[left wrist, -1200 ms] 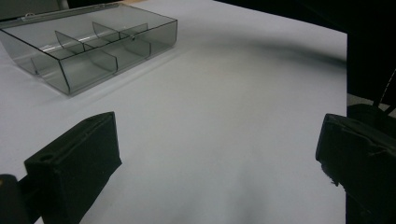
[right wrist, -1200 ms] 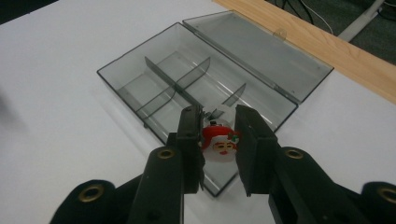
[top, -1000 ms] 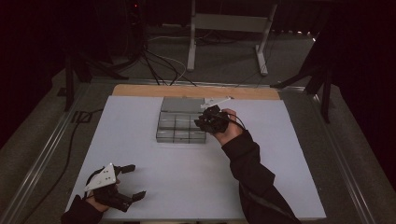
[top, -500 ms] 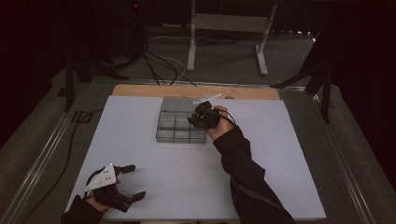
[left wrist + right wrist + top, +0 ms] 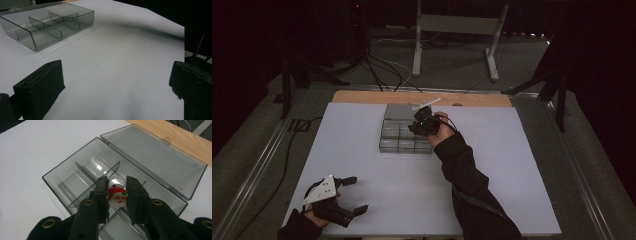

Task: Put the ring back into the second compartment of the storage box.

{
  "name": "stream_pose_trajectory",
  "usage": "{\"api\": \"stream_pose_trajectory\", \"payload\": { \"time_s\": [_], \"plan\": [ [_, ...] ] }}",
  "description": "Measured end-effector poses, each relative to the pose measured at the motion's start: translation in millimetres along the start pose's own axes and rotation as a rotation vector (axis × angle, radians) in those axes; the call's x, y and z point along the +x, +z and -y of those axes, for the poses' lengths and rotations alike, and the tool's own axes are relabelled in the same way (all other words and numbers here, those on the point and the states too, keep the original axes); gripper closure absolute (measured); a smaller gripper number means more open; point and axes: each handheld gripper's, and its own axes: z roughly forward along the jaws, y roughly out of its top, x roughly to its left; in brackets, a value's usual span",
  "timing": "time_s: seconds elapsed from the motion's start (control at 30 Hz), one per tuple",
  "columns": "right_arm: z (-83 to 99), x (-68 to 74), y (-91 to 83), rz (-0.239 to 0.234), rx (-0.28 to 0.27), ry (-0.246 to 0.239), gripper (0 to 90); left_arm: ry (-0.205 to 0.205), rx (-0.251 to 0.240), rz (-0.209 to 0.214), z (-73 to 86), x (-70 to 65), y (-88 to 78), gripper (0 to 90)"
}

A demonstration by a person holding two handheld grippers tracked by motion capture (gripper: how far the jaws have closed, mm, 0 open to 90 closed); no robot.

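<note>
Santa charm [image 5: 118, 196]: small, light, rigid, likely glossy and slip-prone; pinched by its side edges between jaws of right hand-held gripper [image 5: 117, 192], above a middle compartment of open grey organizer box [image 5: 75, 180] near counter's [image 5: 362, 150] far edge. Best gripped across flat sides. Left hand-held gripper [image 5: 347, 196]: jaws wide apart, nothing held, near-left corner.

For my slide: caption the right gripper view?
Right gripper holds a Santa charm over the open compartment box.
</note>
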Motion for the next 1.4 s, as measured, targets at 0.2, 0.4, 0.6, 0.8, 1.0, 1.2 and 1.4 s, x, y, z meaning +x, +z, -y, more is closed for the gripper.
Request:
{"api": "stream_pose_trajectory", "payload": {
  "time_s": [0.2, 0.4, 0.6, 0.8, 1.0, 1.2, 1.4],
  "plan": [
    [-2.4, -0.5, 10.2, 0.001, 0.012, 0.002, 72.2, 0.000, 0.000, 0.000, 0.0, 0.0, -0.1, 0.3],
    [-2.5, -1.8, 22.1, 0.005, 0.032, 0.002, 72.2, 0.001, -0.003, 0.002, 0.0, 0.0, -0.2, 0.3],
    [-1.2, -2.3, 32.4, 0.006, 0.048, 0.004, 72.2, 0.001, -0.005, 0.003, 0.0, 0.0, -0.3, 0.3],
    [-2.5, -1.6, 39.5, 0.001, 0.056, 0.005, 72.2, 0.001, -0.009, 0.001, 0.0, 0.0, -0.6, 0.3],
    [-1.3, -3.6, 47.7, 0.006, 0.079, 0.015, 72.1, 0.001, -0.010, 0.000, -0.1, 0.2, -0.8, 0.3],
    [-1.1, -4.0, 51.3, 0.006, 0.079, 0.020, 71.3, -0.001, -0.010, 0.000, 0.0, 0.5, -1.0, 0.3],
    [-1.3, -4.6, 46.3, 0.012, 0.058, 0.007, 67.7, 0.000, -0.009, 0.001, 0.1, 0.5, -1.0, 0.3]
  ]
}}
